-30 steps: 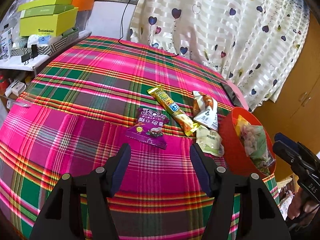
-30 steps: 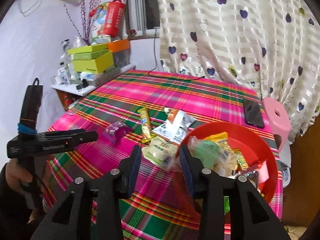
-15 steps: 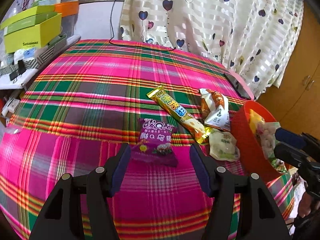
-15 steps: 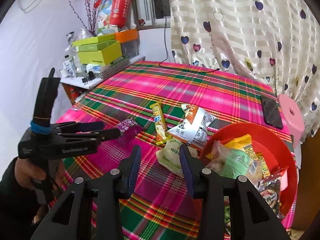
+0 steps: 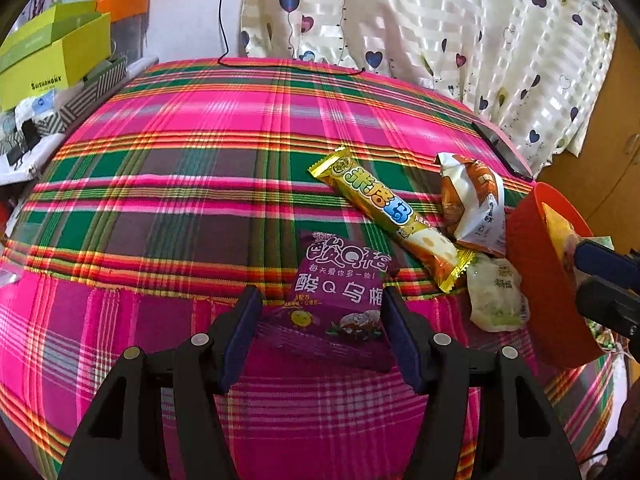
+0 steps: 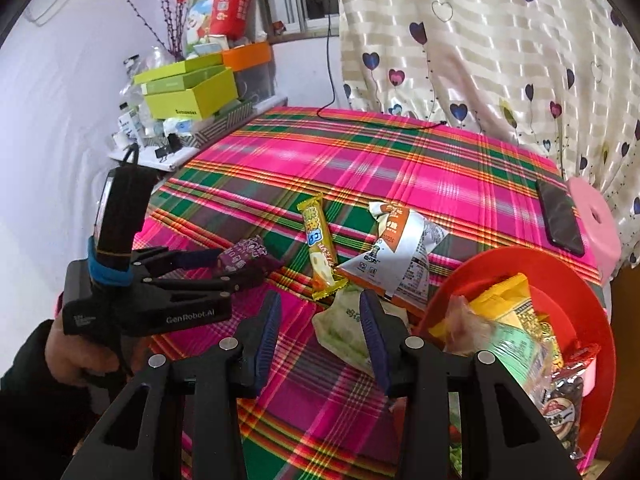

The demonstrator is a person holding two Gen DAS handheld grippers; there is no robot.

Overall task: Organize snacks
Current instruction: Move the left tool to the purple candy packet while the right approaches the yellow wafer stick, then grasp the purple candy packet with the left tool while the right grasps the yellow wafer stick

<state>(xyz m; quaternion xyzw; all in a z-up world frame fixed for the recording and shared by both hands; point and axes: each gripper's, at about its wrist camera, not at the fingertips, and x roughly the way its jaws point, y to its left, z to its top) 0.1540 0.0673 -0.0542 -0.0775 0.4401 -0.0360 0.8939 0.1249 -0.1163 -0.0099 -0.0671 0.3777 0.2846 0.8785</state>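
Note:
My left gripper [image 5: 320, 296] is open and low over the plaid cloth, with a purple snack packet [image 5: 340, 284] lying between its fingers, not pinched. A yellow snack bar [image 5: 384, 216], a white-and-orange packet [image 5: 476, 208] and a pale green packet [image 5: 496, 296] lie to its right, beside the red bowl [image 5: 540, 280]. In the right wrist view my right gripper [image 6: 320, 298] has its jaws opening; the pale green packet [image 6: 340, 324] lies flat between and just beyond them, unpressed. The red bowl [image 6: 580, 280] holds several packets. The left gripper [image 6: 224, 268] straddles the purple packet [image 6: 246, 254].
A black phone [image 6: 558, 218] lies at the cloth's far right edge beside a pink stool [image 6: 596, 216]. Green boxes [image 6: 188, 92] and clutter fill a shelf at the far left. A black cable [image 5: 288, 65] crosses the far edge under the heart-print curtain [image 5: 440, 20].
Both grippers have moved forward and down toward the snacks. The purple packet now lies between the left fingers. The right gripper has shifted from the bowl's side to the pale green packet.

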